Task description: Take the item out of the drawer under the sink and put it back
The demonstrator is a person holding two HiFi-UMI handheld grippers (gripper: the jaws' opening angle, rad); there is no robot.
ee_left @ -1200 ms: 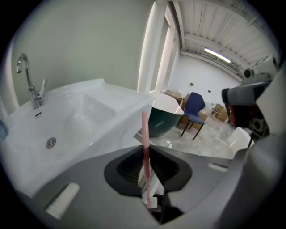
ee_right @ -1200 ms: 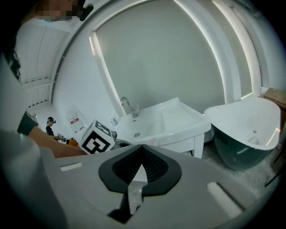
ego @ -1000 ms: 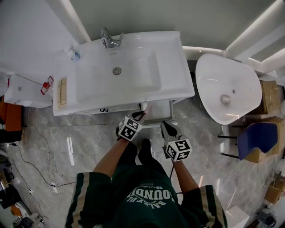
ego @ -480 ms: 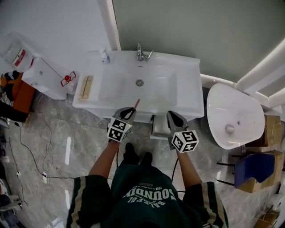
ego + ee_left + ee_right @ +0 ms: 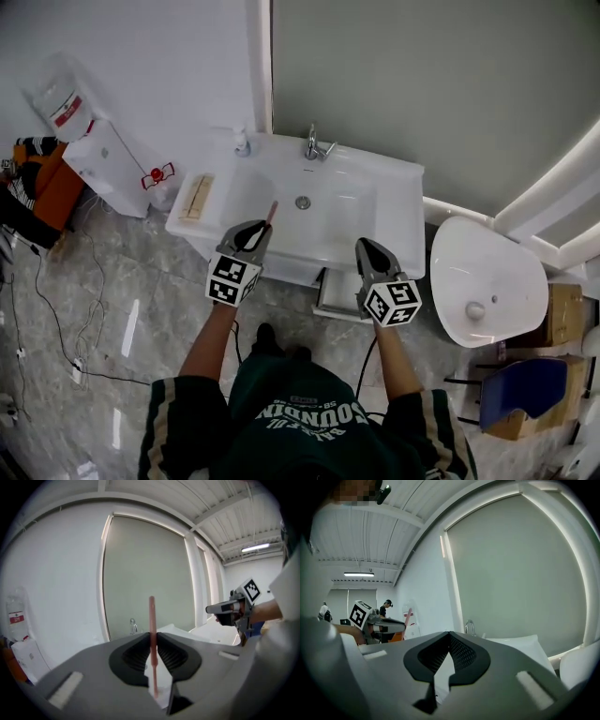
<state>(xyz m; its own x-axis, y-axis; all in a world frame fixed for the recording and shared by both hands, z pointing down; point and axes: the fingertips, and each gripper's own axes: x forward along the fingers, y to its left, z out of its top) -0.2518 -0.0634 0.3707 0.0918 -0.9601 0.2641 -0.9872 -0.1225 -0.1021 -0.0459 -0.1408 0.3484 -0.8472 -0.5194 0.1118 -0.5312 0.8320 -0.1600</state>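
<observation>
At the far left of the head view, an orange heap (image 5: 42, 187) is cut by the frame edge, too blurred to name, and beside it stands a white water dispenser (image 5: 103, 155) with its bottle tilted toward the corner. A cable (image 5: 47, 328) trails across the marble floor. Next comes the white sink (image 5: 356, 220), with a pale wooden piece (image 5: 195, 197) on its left ledge, too small to identify, and the faucet (image 5: 315, 145) at the back. The left tongs (image 5: 257, 230) hang over the sink's front edge, closed narrow on the item, a thin pink stick (image 5: 272, 212). The left gripper view shows the stick (image 5: 152, 620) upright and pinched between the pads of those tongs (image 5: 152, 637), its lower end lost in their shadow; what kind of tool it is cannot be told. Under the sink, between the two arms, the drawer (image 5: 336, 292) stands pulled out, mostly hidden by the basin's overhang, its inside not visible. The right tongs (image 5: 364, 247) sit just beside it; in the right gripper view these tongs (image 5: 449, 633) have their tips together with nothing between them. Further right is a rounded white basin (image 5: 487, 281), then a blue chair (image 5: 520, 398) and cardboard boxes (image 5: 562, 309), both clipped by the frame.
</observation>
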